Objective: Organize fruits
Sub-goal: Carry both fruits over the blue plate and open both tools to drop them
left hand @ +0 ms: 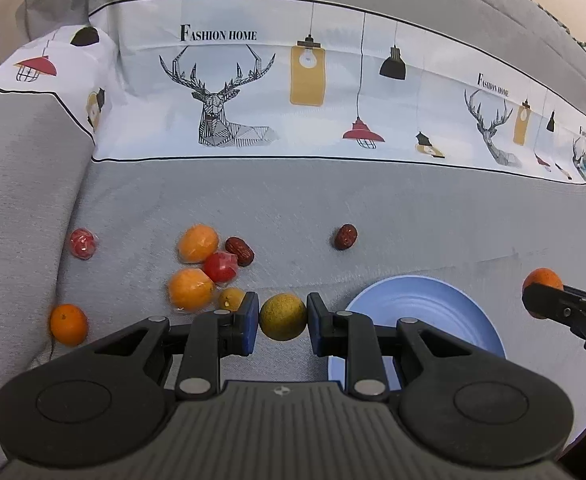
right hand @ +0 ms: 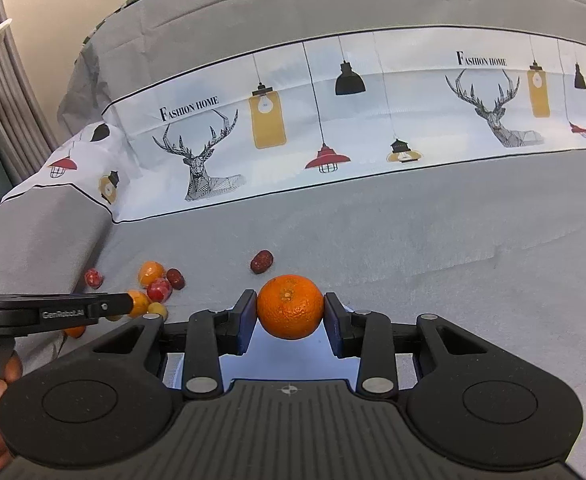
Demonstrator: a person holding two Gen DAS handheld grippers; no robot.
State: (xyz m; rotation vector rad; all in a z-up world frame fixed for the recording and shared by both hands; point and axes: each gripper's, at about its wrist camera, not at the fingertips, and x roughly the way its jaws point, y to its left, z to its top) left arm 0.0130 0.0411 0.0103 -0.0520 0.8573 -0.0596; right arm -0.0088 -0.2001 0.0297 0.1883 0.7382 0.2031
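The left gripper [left hand: 283, 322] pinches a yellow-green fruit [left hand: 283, 317] and the right gripper [right hand: 290, 317] pinches a tangerine [right hand: 290, 306], each apparently carried toward the blue plate [left hand: 433, 304]. The plate, at the left gripper's 3 o'clock on the bed [left hand: 413, 220], looks empty where visible. Farther off, at 10 to 11 o'clock, the loose fruits [left hand: 209, 264] lie clustered, and one date [left hand: 345, 237] sits apart at 1 o'clock.
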